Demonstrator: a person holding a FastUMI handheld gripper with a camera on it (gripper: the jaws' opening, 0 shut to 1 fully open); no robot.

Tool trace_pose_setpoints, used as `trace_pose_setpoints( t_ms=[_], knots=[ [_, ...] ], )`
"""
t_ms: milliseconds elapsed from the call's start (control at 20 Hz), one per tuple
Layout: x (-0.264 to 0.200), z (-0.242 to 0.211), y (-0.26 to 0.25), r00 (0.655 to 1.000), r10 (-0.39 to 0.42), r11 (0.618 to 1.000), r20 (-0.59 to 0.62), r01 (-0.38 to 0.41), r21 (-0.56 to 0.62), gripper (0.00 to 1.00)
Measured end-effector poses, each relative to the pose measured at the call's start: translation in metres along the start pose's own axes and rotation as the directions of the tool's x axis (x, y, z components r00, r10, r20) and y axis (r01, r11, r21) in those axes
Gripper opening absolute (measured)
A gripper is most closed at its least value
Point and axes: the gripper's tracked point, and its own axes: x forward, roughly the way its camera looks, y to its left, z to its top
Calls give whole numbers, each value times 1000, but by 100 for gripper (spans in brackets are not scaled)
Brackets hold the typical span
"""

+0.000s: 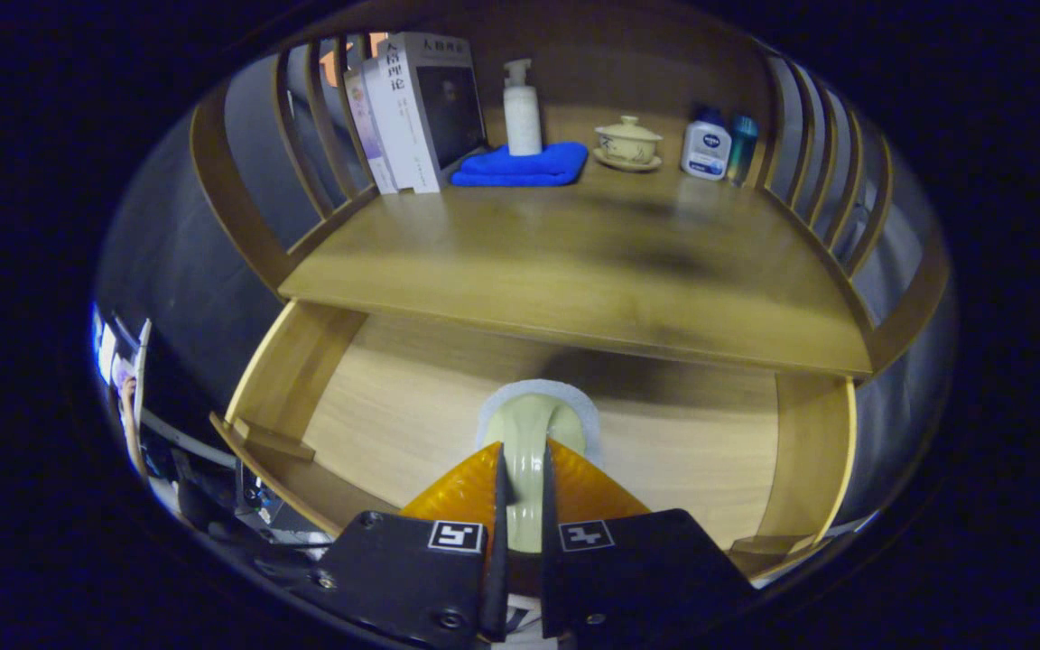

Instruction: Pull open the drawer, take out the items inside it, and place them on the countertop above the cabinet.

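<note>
One pale brush [527, 433] in tool [524, 478].

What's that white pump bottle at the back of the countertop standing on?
The pump bottle stands on a folded blue cloth, beside the books. The cloth hides the countertop beneath it. Nearer, the gripper is shut on a pale brush over the open drawer.

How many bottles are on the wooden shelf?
3: a white pump bottle behind the folded blue cloth, a white blue-capped bottle and a slim teal bottle beside it. Books may hide more.
</note>
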Motion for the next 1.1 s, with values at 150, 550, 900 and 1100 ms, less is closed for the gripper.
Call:
trace_pose_setpoints(
  t_ms=[150, 550, 900, 1100],
  knots=[
    [-23, 13, 1, 999, -1, 1000, 32, 1, -1, 18],
    [-48, 78, -4, 989, -26, 999, 145, 21, 34, 17],
    [-25, 147, -14, 974, -26, 988, 227, -9, 151, 18],
    [-4, 163, -25, 970, -37, 981, 240, -11, 195, 18]
  ],
)
